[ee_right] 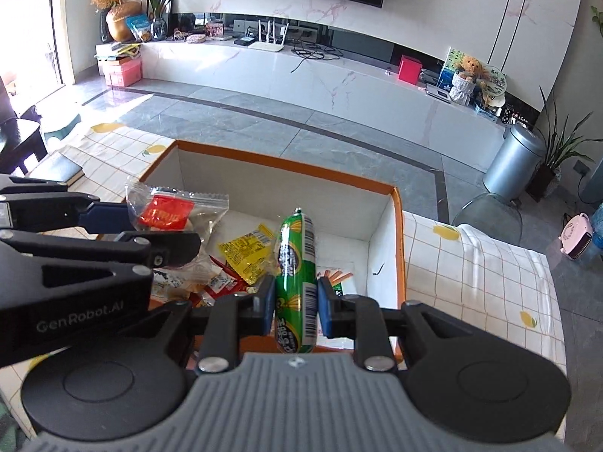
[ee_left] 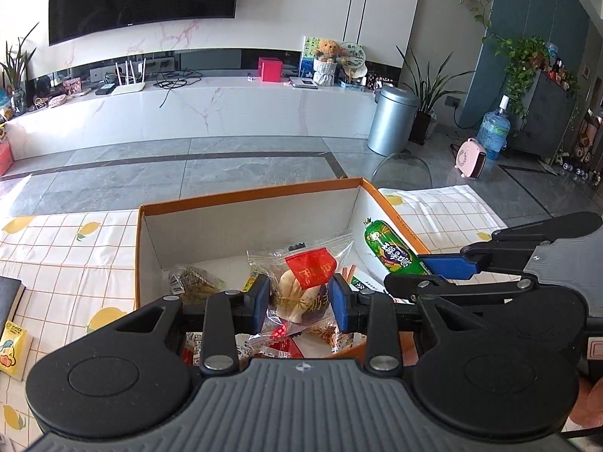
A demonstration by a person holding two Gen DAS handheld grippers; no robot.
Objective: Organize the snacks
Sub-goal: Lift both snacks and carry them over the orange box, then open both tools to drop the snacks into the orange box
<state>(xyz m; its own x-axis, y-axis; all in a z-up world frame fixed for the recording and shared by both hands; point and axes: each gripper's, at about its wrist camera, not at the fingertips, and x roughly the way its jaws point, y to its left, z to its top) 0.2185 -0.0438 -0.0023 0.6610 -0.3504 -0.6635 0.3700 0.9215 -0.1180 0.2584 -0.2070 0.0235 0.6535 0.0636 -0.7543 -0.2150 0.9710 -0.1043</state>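
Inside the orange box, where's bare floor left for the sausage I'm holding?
The bare white floor of the orange-rimmed cardboard box lies along its far wall and right wall, beyond the green sausage stick in the right hand-held gripper. The near-left corner is crowded with the yellow sachet and red packets.

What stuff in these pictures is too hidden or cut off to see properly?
- Snacks at the near end of the box: left view, covered by the left gripper.
- Lower end of the green sausage: right view, behind the right gripper.
- Bottom of the clear packet: left view, behind the fingers.
- Yellow packet and black book: left view, cut off by the edge.
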